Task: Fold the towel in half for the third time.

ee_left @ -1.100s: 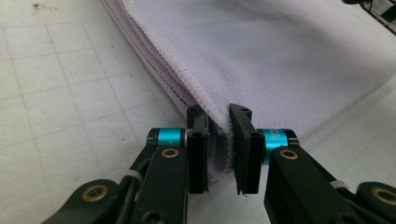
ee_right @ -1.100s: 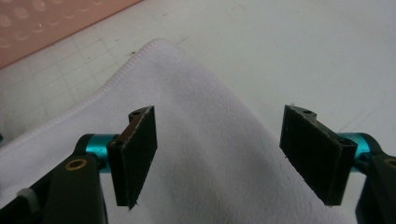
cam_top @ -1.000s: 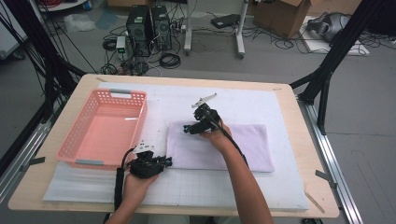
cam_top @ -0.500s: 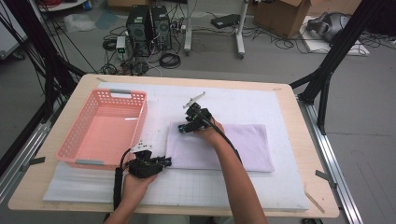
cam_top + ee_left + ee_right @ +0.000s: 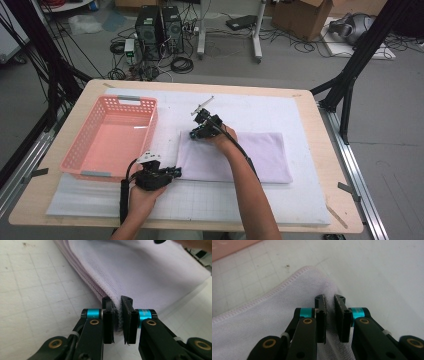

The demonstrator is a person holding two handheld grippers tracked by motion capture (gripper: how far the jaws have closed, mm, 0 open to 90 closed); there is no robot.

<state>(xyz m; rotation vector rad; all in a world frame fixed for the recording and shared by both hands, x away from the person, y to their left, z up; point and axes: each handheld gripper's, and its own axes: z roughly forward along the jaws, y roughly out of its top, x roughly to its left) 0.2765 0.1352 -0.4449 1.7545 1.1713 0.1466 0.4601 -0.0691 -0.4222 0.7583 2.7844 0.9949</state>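
A folded pale lilac towel [image 5: 250, 155] lies on the white gridded mat [image 5: 280, 200] in the high view. My left gripper [image 5: 176, 171] is at the towel's near left corner. In the left gripper view it [image 5: 117, 315] is shut on the towel's [image 5: 140, 272] layered edge, which bunches between the pads. My right gripper [image 5: 194, 134] is at the far left corner. Its jaws have just been closing, and in the right gripper view it [image 5: 329, 311] pinches a ridge of the towel [image 5: 262, 327] beside the hemmed corner.
A pink plastic basket [image 5: 129, 100] stands on the mat to the left of the towel, near my left hand. The mat covers most of the wooden table [image 5: 327, 150]. Beyond the far edge, computers, cables and boxes sit on the floor.
My right hand has shifted left along the towel's far edge to its left corner, and its jaws have gone from wide apart to pinched on the cloth. The left hand has stayed put.
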